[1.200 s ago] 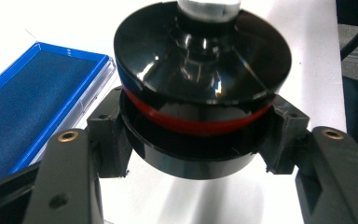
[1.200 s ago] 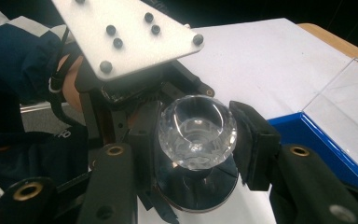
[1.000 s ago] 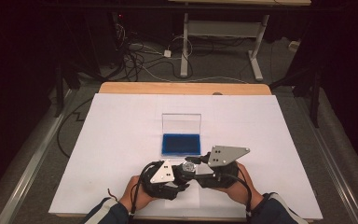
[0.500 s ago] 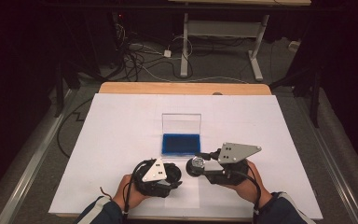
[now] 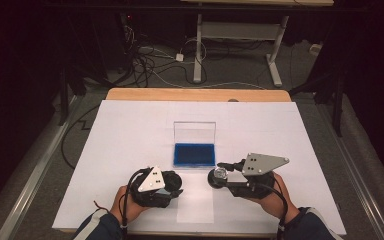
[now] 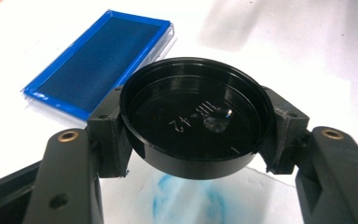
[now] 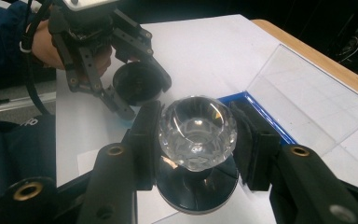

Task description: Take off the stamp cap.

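The left gripper (image 5: 174,186) sits at the near edge of the table (image 5: 130,125), jaws squeezed on a round black lid (image 6: 196,116). In the left gripper view the lid is pinched on both sides and tilted, w/ its hollow inside facing the camera. It has raised letters & a tiny shiny spot in it. It hangs a bit above the white paper.

The right gripper (image 5: 220,175) is well apart from the left one, on the right side of the table. Its jaws hold a clear glass stopper (image 7: 196,131) that sits on a round black base (image 7: 196,186). In the right gripper view the black pads press the glass on both sides, so it is gripped tight.

Other stuff: a blue box (image 5: 194,155) lies in the middle of the table, just past both grippers, w/ its clear lid (image 5: 194,132) standing up at the back. The box is open and nothing covers it. It is near the right gripper's tip but not touching.

A small sheet of paper (image 5: 196,202) lies betw. the two hands. In the left gripper view there is a blue smudge (image 6: 186,205) on the paper under the black lid.

Nothing lies betw. the grippers & the blue box. Past the table: dark floor, cables (image 5: 145,55) & metal table legs (image 5: 198,45).
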{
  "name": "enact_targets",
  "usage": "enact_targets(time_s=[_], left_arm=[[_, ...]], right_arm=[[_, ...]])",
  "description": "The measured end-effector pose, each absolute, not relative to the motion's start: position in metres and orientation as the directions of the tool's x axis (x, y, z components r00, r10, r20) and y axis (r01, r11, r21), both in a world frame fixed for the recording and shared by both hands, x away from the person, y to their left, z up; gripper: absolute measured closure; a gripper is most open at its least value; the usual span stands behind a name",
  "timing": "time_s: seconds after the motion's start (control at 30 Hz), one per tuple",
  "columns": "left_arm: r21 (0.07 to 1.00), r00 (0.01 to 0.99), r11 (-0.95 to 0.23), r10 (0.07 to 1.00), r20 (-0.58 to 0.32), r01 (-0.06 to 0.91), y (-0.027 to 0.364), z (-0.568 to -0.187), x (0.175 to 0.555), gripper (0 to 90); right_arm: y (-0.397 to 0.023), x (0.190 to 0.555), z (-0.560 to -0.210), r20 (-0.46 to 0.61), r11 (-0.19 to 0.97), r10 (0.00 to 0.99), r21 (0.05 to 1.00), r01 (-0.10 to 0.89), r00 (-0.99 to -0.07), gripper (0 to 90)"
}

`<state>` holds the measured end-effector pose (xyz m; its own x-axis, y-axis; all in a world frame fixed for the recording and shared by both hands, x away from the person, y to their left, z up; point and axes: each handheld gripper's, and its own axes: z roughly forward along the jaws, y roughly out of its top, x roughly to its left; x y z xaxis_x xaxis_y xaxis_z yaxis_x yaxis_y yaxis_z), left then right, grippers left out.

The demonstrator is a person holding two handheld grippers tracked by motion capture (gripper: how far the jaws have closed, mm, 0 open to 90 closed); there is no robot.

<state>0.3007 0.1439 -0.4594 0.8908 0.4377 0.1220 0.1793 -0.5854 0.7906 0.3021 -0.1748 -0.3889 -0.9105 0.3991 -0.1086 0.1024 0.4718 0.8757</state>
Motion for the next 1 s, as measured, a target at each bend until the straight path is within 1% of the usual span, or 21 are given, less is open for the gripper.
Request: enact_targets(time_s=[1.0], left_arm=[[0.814, 0.832, -0.530, 0.544, 0.111, 0.238, 0.195, -0.460, 0.292, 35.9]], right_arm=[[-0.184, 0.310, -0.389, -0.110, 0.478, 0.412, 0.871, 0.112, -0.904, 56.7]])
